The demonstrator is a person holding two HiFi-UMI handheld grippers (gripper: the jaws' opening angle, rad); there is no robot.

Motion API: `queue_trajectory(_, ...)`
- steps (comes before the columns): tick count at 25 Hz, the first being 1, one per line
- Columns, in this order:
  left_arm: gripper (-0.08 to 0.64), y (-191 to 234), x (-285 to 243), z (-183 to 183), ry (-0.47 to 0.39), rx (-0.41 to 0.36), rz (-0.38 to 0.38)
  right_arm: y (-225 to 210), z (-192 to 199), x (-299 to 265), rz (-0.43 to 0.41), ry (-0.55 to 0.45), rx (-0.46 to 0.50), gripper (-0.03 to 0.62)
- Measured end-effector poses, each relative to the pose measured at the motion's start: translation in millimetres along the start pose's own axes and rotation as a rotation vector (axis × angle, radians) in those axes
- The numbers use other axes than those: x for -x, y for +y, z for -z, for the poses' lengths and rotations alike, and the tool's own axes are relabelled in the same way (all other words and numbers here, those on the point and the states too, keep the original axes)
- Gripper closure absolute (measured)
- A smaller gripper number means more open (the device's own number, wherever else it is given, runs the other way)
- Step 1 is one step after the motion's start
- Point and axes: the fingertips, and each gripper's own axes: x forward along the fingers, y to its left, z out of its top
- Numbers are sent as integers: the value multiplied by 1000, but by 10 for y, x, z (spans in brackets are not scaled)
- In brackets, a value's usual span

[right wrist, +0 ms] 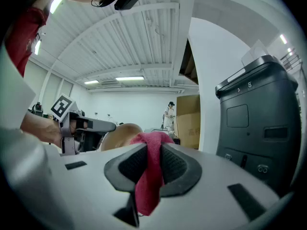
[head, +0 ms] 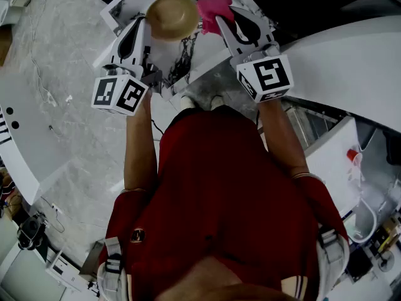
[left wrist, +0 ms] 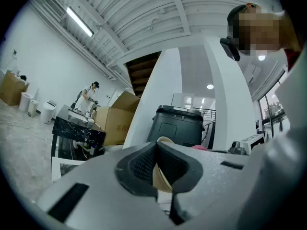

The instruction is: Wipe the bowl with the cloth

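Note:
A tan bowl (head: pixel 172 15) is held up in the air by its rim in my left gripper (head: pixel 143 25), which is shut on it. Its thin rim (left wrist: pixel 162 176) shows between the left jaws in the left gripper view. My right gripper (head: pixel 220 19) is shut on a pink cloth (head: pixel 215 9), whose bunched end touches the bowl's right side. In the right gripper view the cloth (right wrist: pixel 149 171) hangs between the pads, with the bowl (right wrist: pixel 119 134) just behind it and my left gripper (right wrist: pixel 98 125) at the left.
Below lies a marble-patterned table (head: pixel 188 52) and a pale stone floor (head: pixel 69 124). A curved white counter (head: pixel 351 61) runs at the right. A black machine (right wrist: pixel 256 119) stands close on the right; cardboard boxes (left wrist: pixel 117 121) and a person (left wrist: pixel 86 97) are further off.

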Motion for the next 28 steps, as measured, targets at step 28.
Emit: queue_trajectory(28,551,132,-63,14,1,-3,-24,104,-32,-50,8,26,101,526)
